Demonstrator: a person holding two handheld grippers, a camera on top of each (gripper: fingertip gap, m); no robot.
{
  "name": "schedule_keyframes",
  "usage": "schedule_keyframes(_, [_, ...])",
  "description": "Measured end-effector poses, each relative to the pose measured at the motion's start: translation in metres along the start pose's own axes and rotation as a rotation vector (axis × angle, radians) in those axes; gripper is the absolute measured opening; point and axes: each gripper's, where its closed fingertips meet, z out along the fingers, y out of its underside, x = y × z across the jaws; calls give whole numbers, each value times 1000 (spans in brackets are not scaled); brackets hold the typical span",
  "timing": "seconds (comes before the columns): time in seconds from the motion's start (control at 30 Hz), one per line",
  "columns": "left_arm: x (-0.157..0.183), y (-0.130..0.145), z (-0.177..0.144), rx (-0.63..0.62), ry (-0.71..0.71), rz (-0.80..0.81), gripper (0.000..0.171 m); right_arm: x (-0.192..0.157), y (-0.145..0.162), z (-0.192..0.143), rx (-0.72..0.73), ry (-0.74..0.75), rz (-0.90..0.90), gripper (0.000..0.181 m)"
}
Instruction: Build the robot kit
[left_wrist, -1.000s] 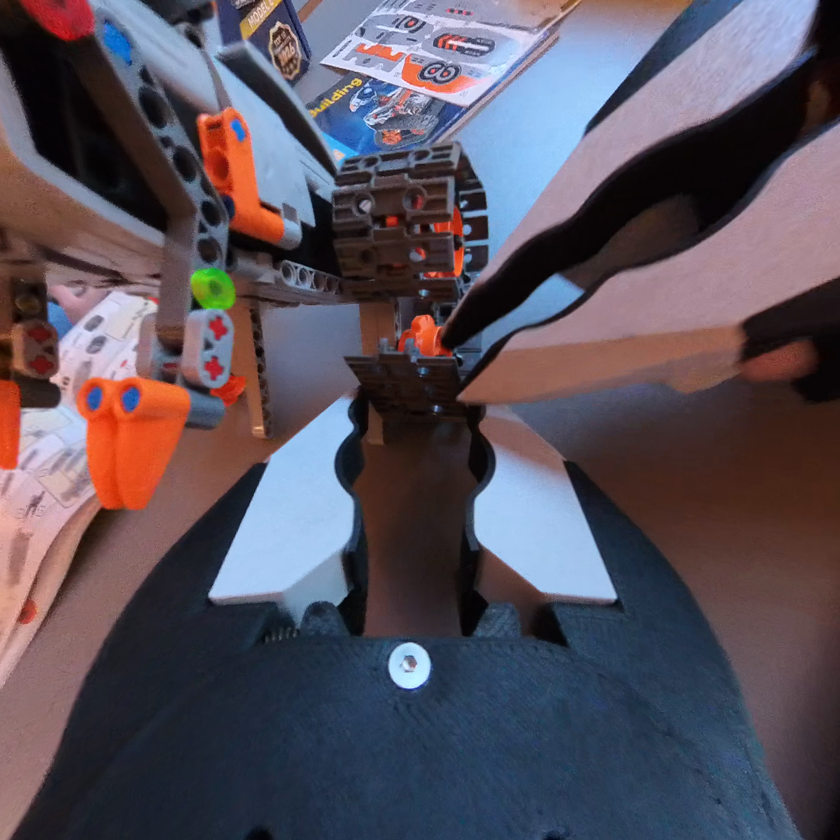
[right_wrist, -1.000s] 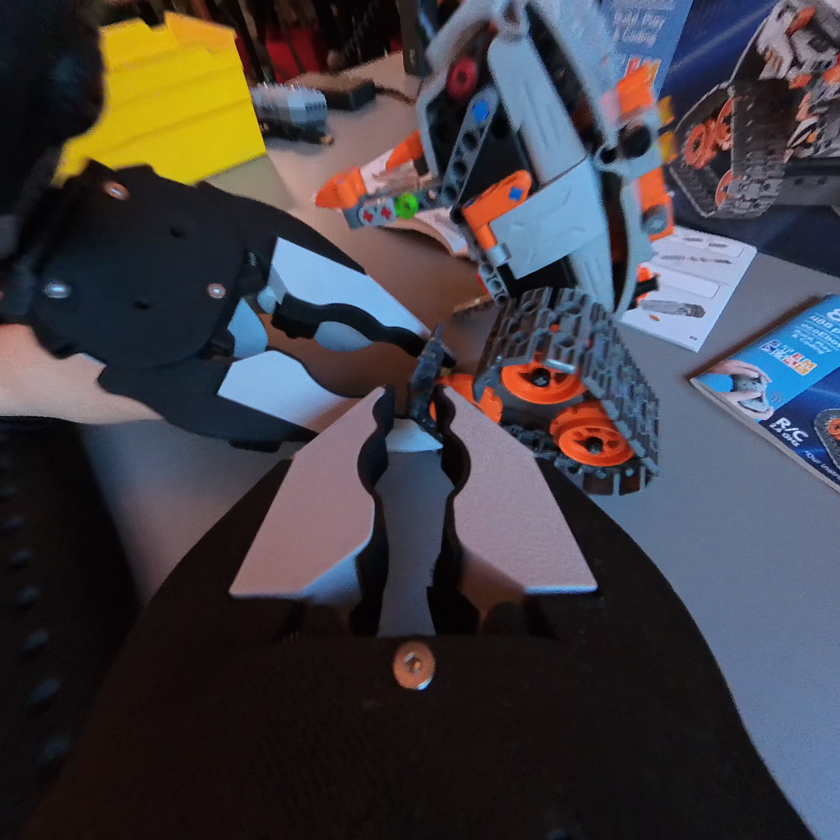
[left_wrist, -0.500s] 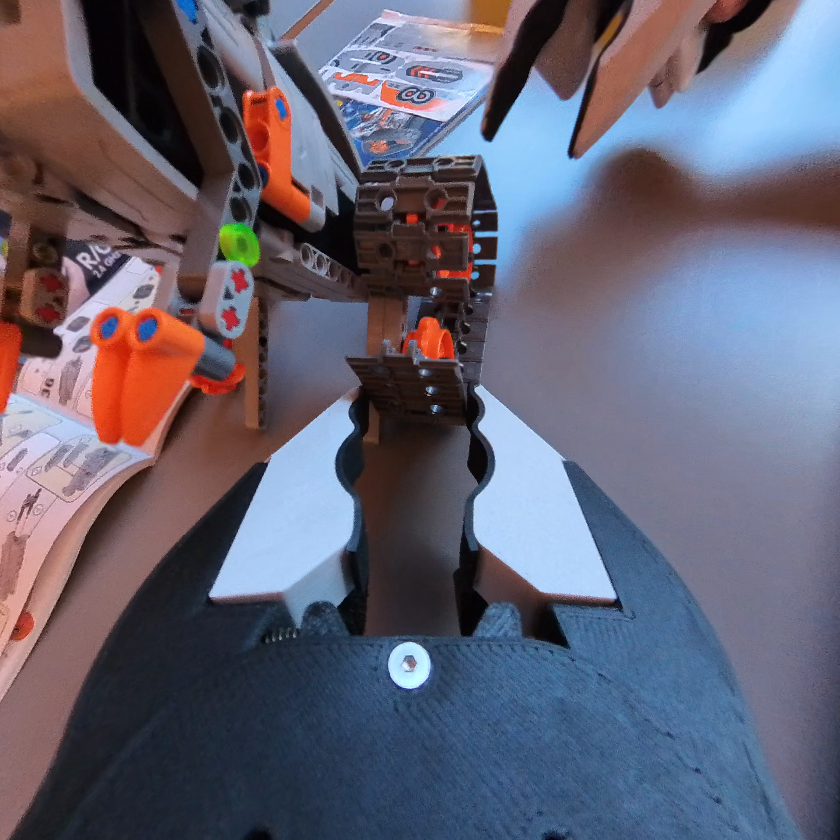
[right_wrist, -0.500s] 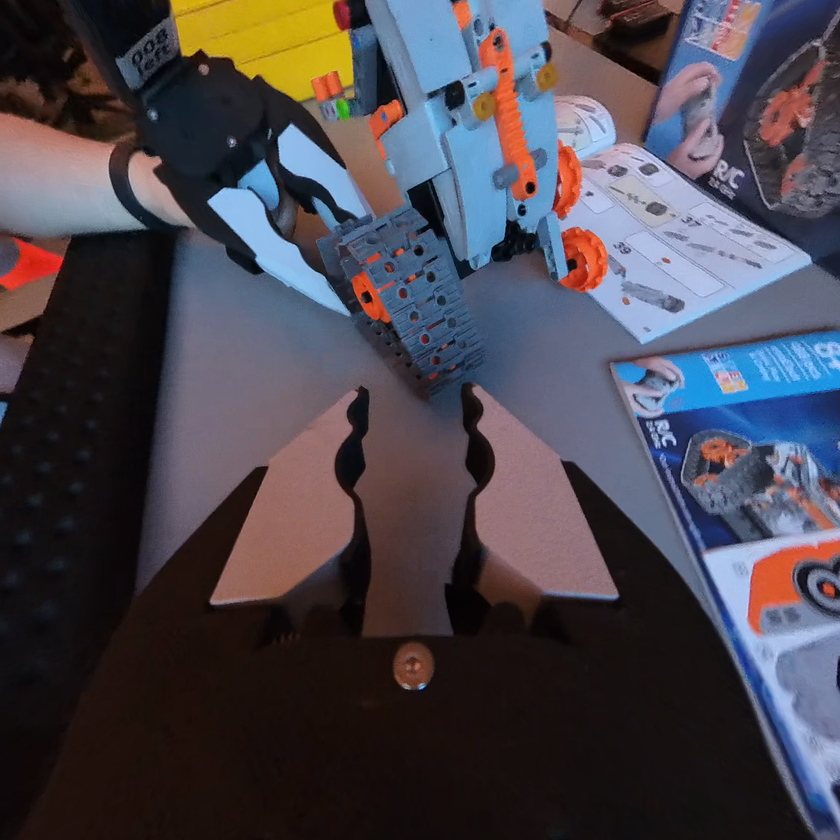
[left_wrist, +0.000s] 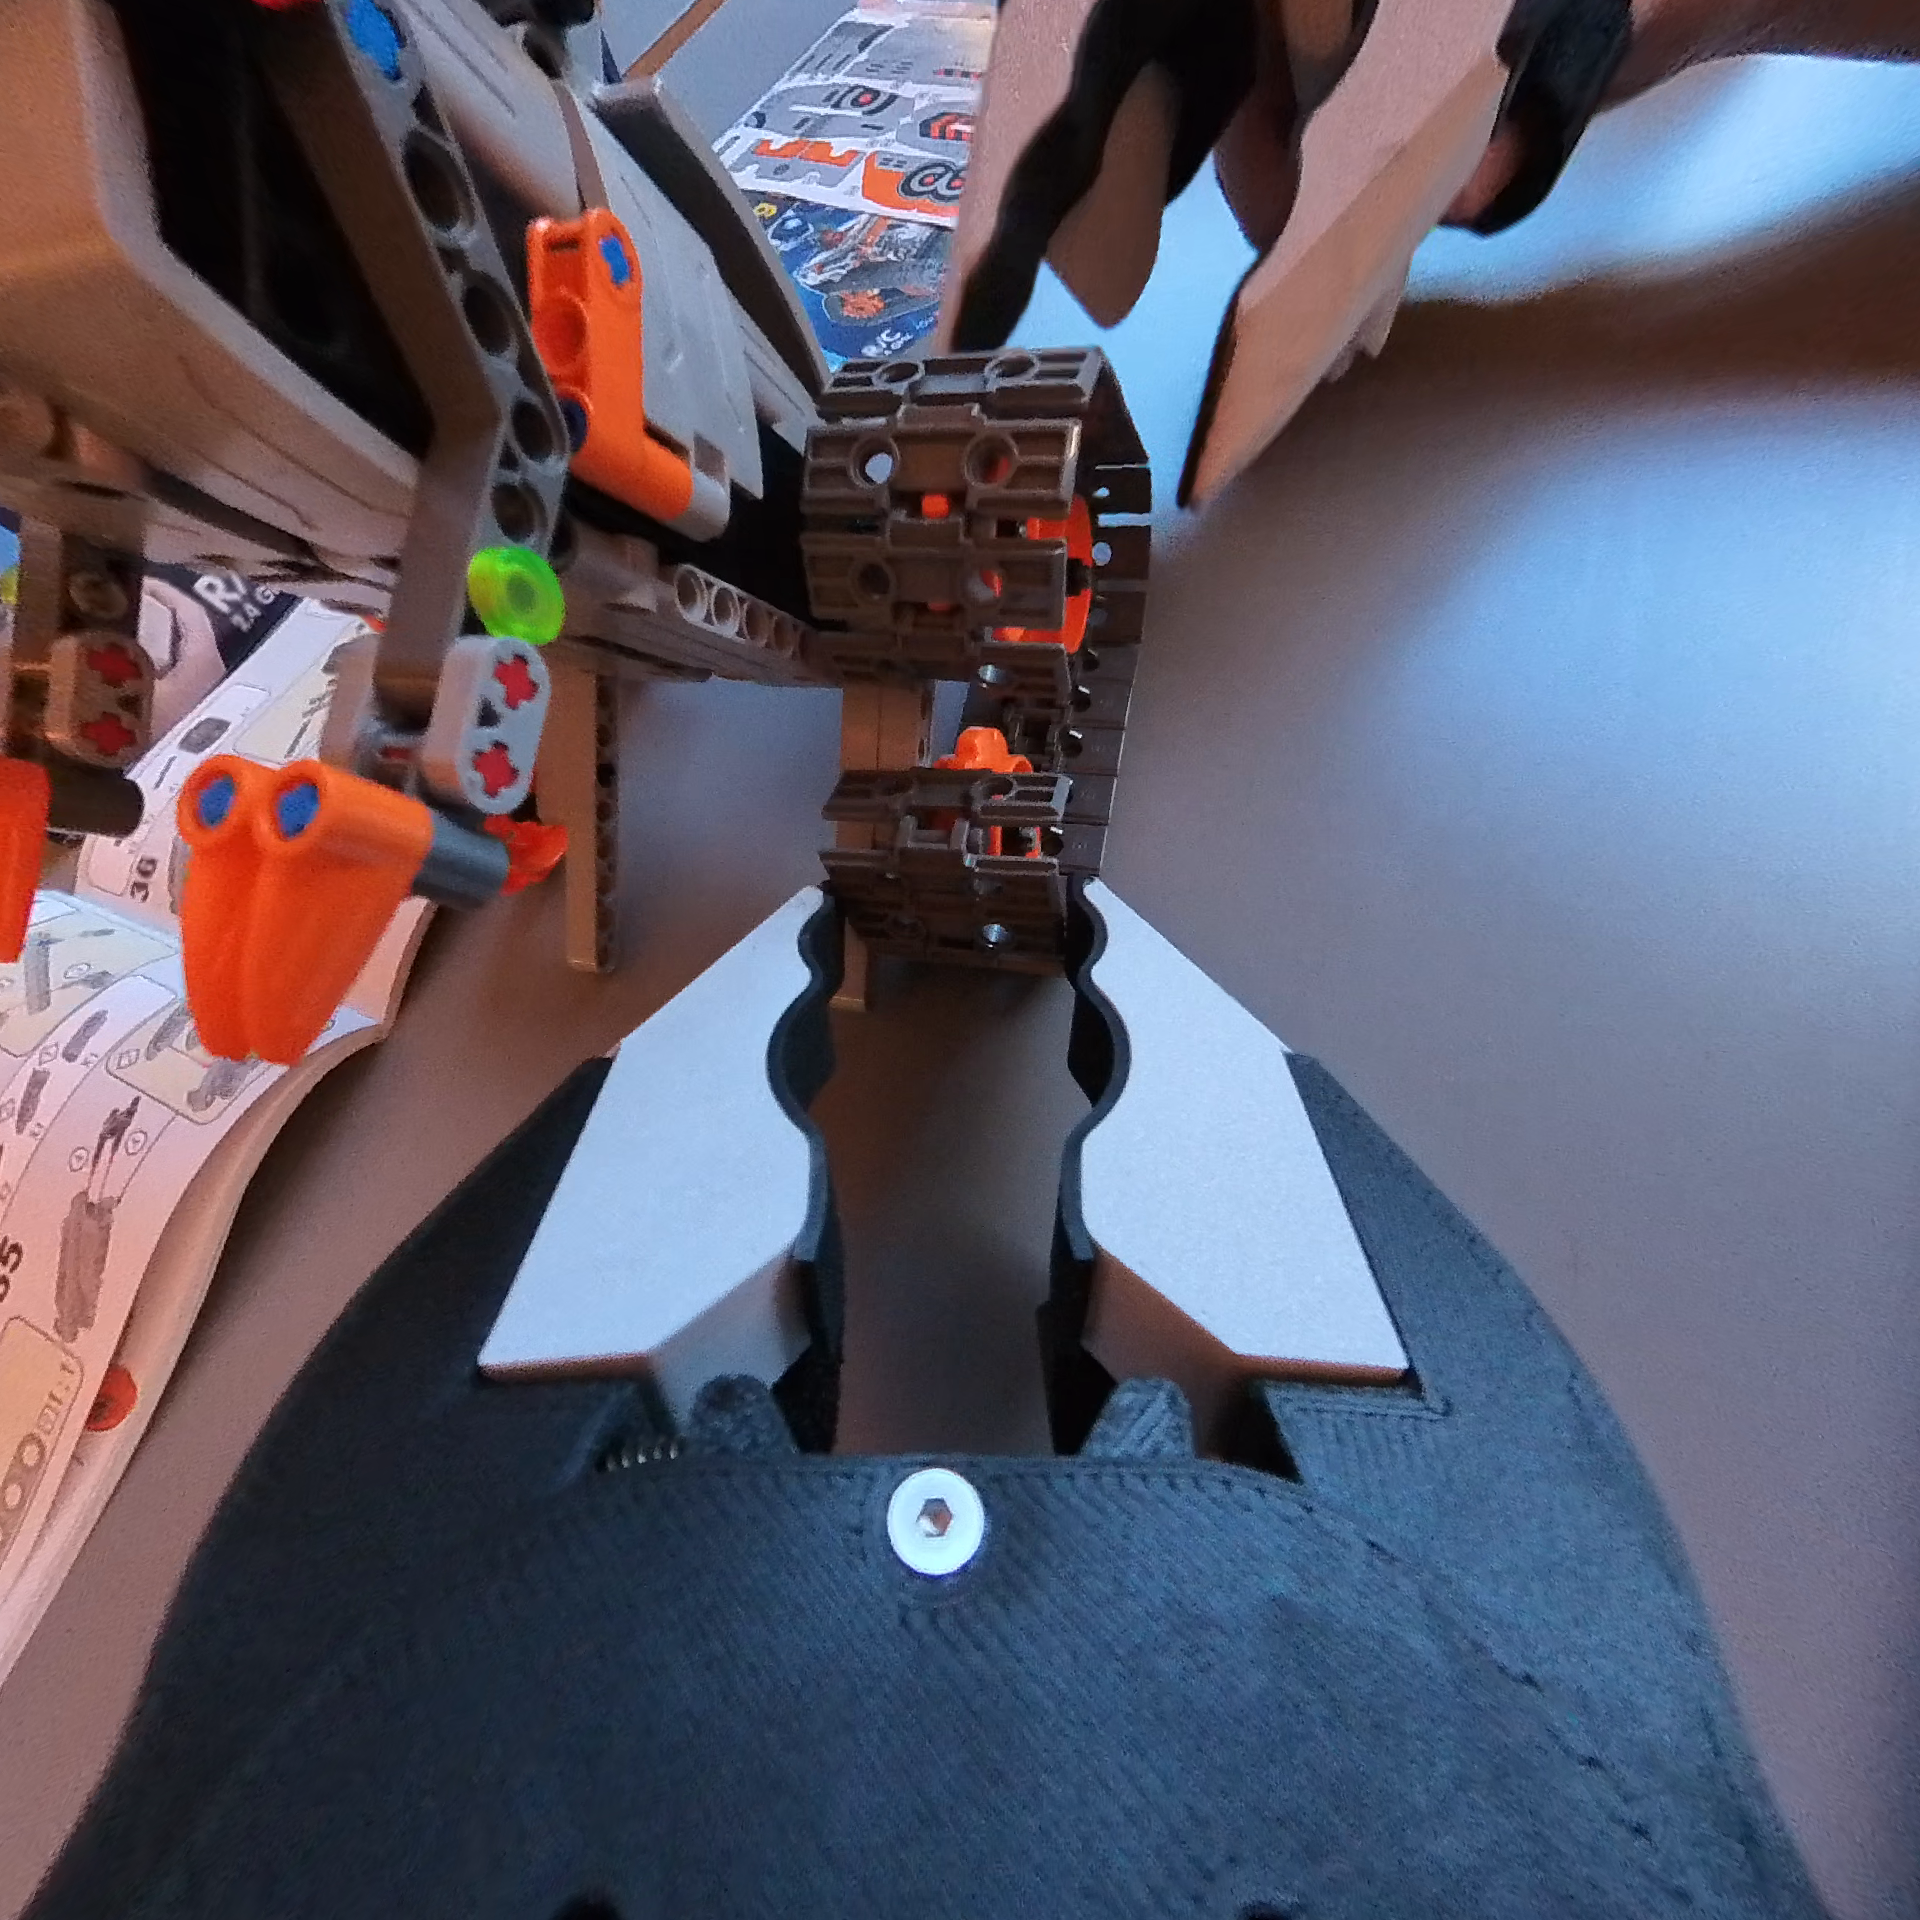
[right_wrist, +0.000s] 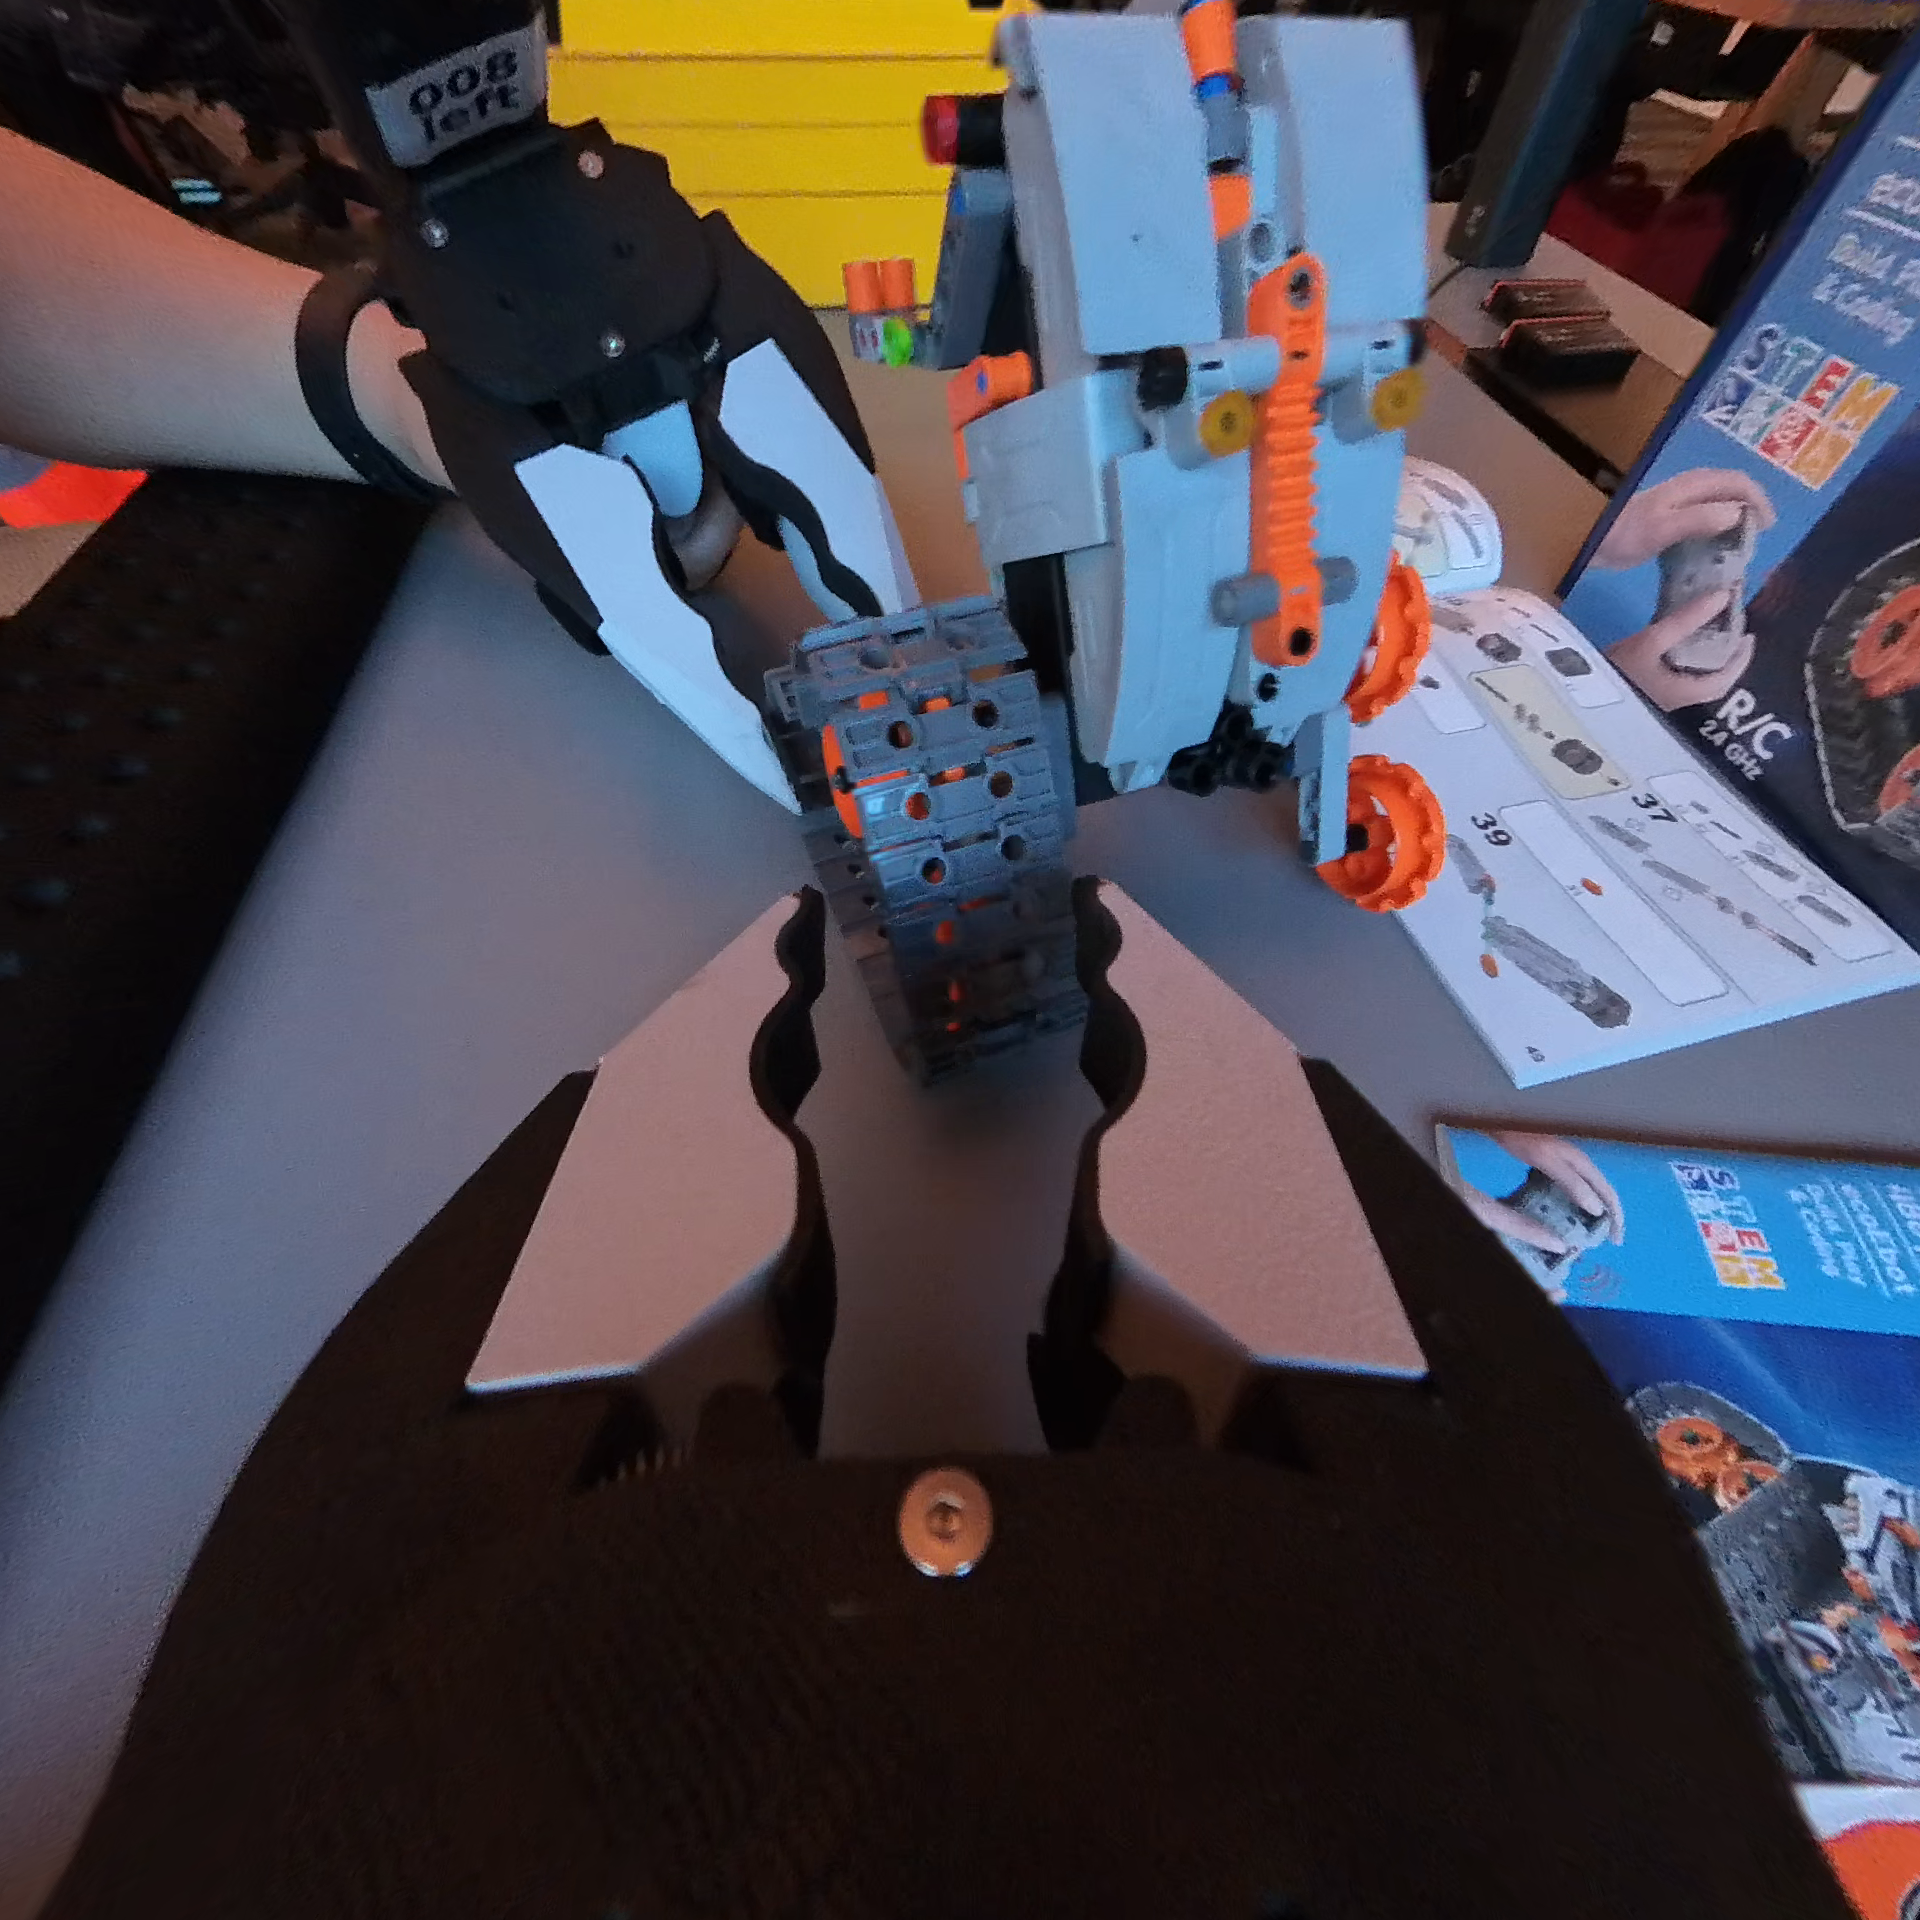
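Observation:
A grey and orange brick-built vehicle model (right_wrist: 1143, 468) stands on end on the grey table (right_wrist: 416, 935). Its dark grey track (right_wrist: 935, 810) with orange wheels inside faces me. My left gripper (left_wrist: 951, 909) is shut on the near end of the track (left_wrist: 935, 520), one finger on each side. It also shows in the right wrist view (right_wrist: 831, 701), held by a person's hand. My right gripper (right_wrist: 948, 899) is open and empty, its tips on either side of the track's other end. In the left wrist view it (left_wrist: 1075, 416) hovers close above the track.
An open instruction booklet (right_wrist: 1621, 852) lies under and right of the model, with two bare orange wheels (right_wrist: 1382, 831) above it. A blue box (right_wrist: 1787, 468) stands at right, a blue booklet (right_wrist: 1714, 1247) lies at near right. A yellow bin (right_wrist: 769, 135) is behind. A black mat (right_wrist: 156, 831) borders the table's left. About 8 cm separates my left fingertips from my right.
My right gripper, nearly shut beside the left fingertips a second ago, drew back, opened and now hovers over the track's other end. My left gripper kept its hold.

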Motion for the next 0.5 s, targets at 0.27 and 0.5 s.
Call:
schedule_keyframes(0.27, [0, 1, 1, -69, -14, 57, 42, 0, 2, 5, -22, 64, -56, 48])
schedule_keyframes(0.5, [0, -3, 1, -82, 14, 39, 42, 0, 2, 6, -34, 95, -53, 48])
